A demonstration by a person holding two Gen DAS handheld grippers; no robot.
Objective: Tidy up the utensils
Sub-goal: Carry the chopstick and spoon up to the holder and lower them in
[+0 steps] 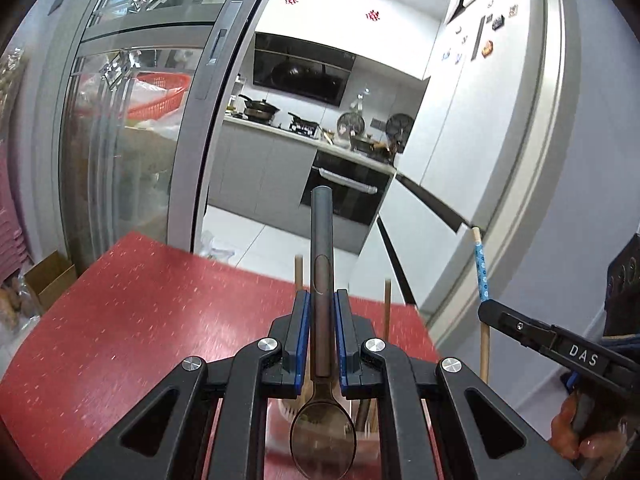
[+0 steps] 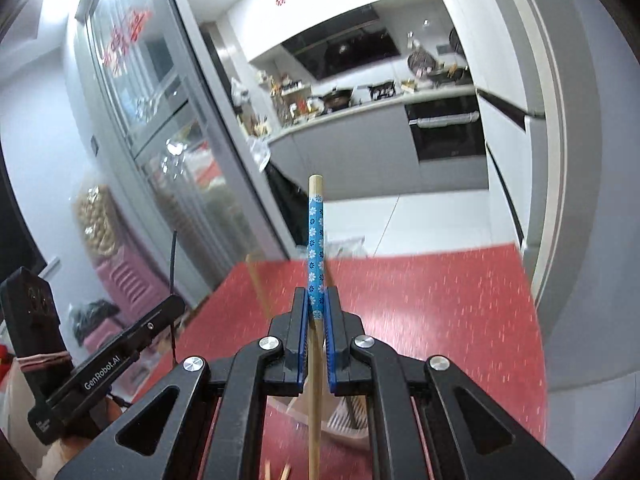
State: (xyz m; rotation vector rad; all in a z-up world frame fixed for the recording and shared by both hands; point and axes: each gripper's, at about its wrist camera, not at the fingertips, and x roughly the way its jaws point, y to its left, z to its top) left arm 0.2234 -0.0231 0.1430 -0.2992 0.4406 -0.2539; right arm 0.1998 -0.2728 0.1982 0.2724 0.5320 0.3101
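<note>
Left gripper (image 1: 322, 328) clamps the spoon (image 1: 322, 436), right gripper (image 2: 317, 332) pinches a chopstick (image 2: 316, 248), both above the holder (image 1: 286, 410), neither sorted yet

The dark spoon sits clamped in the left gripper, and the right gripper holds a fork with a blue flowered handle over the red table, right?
Not a fork. The right gripper is shut on a wooden chopstick with a blue flowered top, as the right wrist view shows. The rest holds: the left gripper clamps the dark spoon over the red table.
</note>
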